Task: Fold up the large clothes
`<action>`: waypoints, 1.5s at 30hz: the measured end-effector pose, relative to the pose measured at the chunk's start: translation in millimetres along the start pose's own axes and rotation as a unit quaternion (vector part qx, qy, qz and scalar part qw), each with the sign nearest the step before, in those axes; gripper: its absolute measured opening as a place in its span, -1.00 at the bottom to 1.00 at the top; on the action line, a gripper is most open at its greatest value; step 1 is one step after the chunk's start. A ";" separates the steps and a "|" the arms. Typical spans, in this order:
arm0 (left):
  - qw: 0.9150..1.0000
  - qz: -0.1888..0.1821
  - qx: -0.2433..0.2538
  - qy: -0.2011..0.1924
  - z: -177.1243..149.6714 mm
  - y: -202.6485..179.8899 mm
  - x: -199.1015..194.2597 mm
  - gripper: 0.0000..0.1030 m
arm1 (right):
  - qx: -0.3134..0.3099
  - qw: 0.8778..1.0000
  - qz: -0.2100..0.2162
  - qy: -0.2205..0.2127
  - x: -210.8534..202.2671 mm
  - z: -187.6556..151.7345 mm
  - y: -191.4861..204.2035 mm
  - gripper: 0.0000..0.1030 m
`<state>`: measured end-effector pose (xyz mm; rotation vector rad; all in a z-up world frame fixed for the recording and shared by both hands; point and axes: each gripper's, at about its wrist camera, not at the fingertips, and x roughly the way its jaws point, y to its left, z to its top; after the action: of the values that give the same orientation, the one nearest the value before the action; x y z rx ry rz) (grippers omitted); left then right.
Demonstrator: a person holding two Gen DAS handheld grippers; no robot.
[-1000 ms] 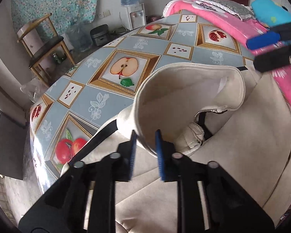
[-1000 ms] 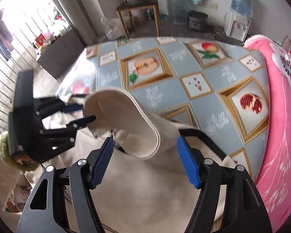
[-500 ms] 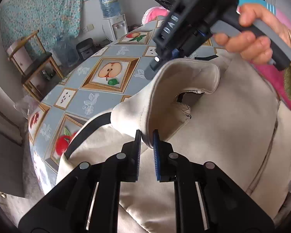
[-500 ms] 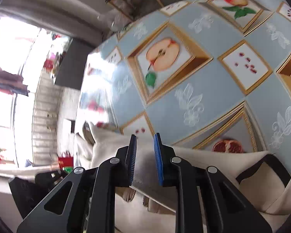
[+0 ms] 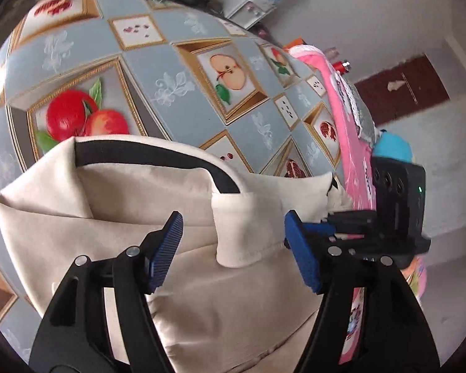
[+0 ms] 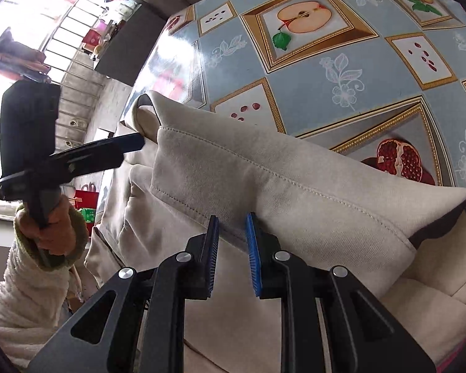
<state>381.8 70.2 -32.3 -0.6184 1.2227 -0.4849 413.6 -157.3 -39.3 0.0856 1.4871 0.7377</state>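
While our right gripper [image 6: 231, 242] pinches the jacket [image 6: 295, 186] collar, our left gripper [image 5: 233, 245] has just spread open; next we flatten it on the tabletop [image 6: 372, 71].

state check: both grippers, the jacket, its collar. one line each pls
left gripper: open, jaws have just been opening, collar fold between them, pads off it
right gripper: shut on the collar edge
jacket: cream, lying spread on the table, not folded yet
collar: folded over, lying along the jacket's top edge
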 end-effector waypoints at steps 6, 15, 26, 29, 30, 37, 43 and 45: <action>0.999 0.011 -0.024 0.021 -0.2 -6.0 32.2 -0.44 | 0.027 0.999 0.016 -0.027 -19.6 -19.1 -12.2 -0.63; 0.998 0.004 0.011 0.054 -20.0 -20.1 25.0 -0.59 | 0.216 0.966 0.055 -0.131 -84.6 -62.4 -99.2 -0.09; 0.997 0.007 0.005 0.076 -29.2 -16.4 31.2 -0.57 | 0.246 0.961 0.101 -0.073 -34.4 -56.6 -105.6 -0.24; 0.997 0.017 0.025 0.076 -31.0 -21.2 33.3 -0.58 | 0.211 0.972 0.082 -0.063 -33.9 -58.8 -91.0 -0.55; 0.996 0.027 0.044 0.073 -32.3 -26.1 33.3 -0.61 | 0.192 0.977 0.066 -0.061 -33.1 -58.8 -84.3 -0.62; 0.961 0.166 0.221 0.024 -35.3 -70.6 48.4 -0.88 | 0.045 0.989 -0.131 -0.055 -18.5 -37.1 -28.4 -0.77; 0.949 0.197 0.247 -0.008 -10.6 -68.2 57.3 -0.88 | 0.021 0.976 -0.198 -0.085 -12.8 -2.6 -27.2 -0.78; 0.944 0.203 0.259 -0.007 -10.8 -66.5 60.6 -0.88 | 0.023 0.977 -0.195 -0.088 -10.7 -0.7 -34.0 -0.78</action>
<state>387.2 -20.2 -33.1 0.0811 1.1103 -0.4263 427.2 -189.5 -46.6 -0.1025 1.2988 0.3685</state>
